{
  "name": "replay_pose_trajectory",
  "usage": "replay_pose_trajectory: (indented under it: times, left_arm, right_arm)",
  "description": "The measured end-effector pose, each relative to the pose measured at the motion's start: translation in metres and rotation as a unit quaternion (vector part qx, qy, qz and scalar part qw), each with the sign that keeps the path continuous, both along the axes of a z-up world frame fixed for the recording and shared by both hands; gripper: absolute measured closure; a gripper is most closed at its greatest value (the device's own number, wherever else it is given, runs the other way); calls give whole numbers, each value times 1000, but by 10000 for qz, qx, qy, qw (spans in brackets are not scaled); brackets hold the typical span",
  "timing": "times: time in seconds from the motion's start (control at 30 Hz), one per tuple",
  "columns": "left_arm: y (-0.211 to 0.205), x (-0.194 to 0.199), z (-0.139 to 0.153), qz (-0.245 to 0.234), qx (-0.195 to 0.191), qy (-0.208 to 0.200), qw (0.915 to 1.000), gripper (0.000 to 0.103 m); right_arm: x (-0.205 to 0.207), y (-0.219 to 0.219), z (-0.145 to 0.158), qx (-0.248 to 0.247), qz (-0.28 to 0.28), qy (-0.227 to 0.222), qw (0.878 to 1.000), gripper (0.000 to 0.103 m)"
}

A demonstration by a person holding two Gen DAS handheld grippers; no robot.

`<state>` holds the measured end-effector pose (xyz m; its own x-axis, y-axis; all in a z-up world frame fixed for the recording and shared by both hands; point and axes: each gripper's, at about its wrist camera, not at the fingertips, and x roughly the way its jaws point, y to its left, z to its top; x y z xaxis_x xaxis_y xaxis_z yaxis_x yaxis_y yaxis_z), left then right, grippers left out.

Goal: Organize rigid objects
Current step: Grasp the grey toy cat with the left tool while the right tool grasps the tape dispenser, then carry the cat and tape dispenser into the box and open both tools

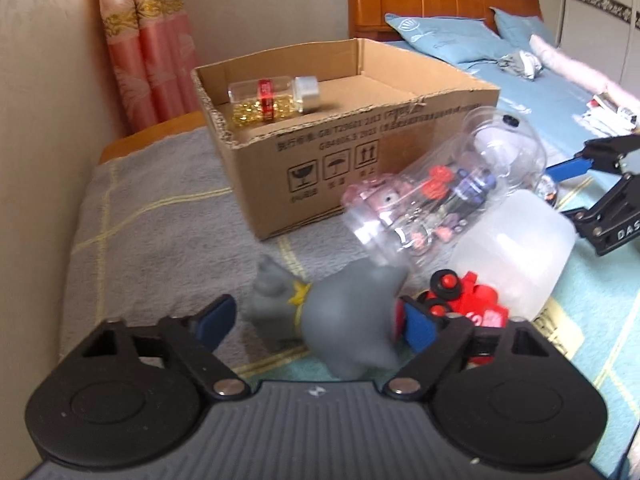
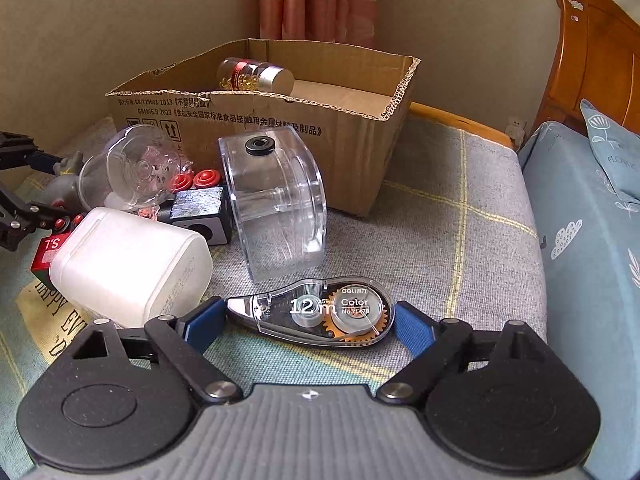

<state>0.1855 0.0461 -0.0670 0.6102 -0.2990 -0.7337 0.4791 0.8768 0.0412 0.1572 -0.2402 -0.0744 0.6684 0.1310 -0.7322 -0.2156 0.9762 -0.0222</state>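
Grey checked blanket (image 2: 440, 200) beside curtain (image 2: 316, 0)

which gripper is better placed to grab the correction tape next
Right. The right gripper is open with the correction tape lying between its fingers. The left gripper is open around the grey toy, away from the tape.

Both hand-held grippers (image 1: 316, 320) (image 2: 308, 322) — jaws apart

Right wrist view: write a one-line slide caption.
Open right gripper straddling a clear plastic correction tape dispenser on the grey blanket, brown cardboard box behind.
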Motion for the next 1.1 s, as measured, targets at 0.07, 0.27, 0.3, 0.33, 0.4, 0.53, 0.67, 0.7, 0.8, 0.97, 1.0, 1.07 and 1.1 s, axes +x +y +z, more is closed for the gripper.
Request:
replay_pose_trajectory:
  times: [0.07, 0.27, 0.3, 0.33, 0.4, 0.53, 0.67, 0.7, 0.8, 0.97, 1.0, 1.07, 1.1]
  left_arm:
    - [-1, 0, 1, 0, -41, -5, 10000, 22]
    - [1, 1, 2, 115, -260, 58, 9996, 24]
    - [3, 1, 2, 141, -303, 86, 9994, 24]
    - [3, 1, 3, 162, -330, 90, 9993, 24]
    - [2, 2, 4, 181, -308, 102, 9993, 25]
    - [3, 2, 6, 273, -334, 198, 9989, 28]
    - [4, 2, 9, 459, -265, 268, 9982, 28]
    - [5, 1, 10, 514, -232, 272, 9980, 28]
    - [8, -2, 17, 672, -152, 276, 9972, 28]
    - [7, -7, 36, 861, 80, 301, 9958, 28]
    - [6, -9, 42, 859, 109, 273, 9959, 28]
    - [3, -11, 54, 838, 142, 190, 9962, 28]
    - [2, -11, 61, 821, 152, 141, 9964, 28]
  right_arm:
    - [0, 1, 0, -1, -14, 2, 10000, 10]
    - [2, 4, 1, -10, -84, 39, 10000, 9]
    - [2, 4, 1, -11, -98, 43, 9999, 9]
    - [2, 5, 0, -12, -116, 43, 9999, 9]
    - [1, 5, 0, -18, -140, 37, 9999, 9]
    - [0, 6, 1, -27, -123, 59, 9999, 10]
    - [-1, 5, 3, 5, -146, 94, 9998, 10]
    - [-2, 4, 5, 9, -149, 98, 9998, 10]
    - [-6, 2, 11, 63, -141, 63, 9999, 10]
    - [-13, -4, 29, 30, -75, -6, 10000, 10]
    - [-15, -4, 34, 11, -43, -42, 10000, 10]
    - [-18, -7, 45, 37, 36, -108, 9999, 10]
    - [-19, -8, 52, 59, 67, -143, 9999, 10]
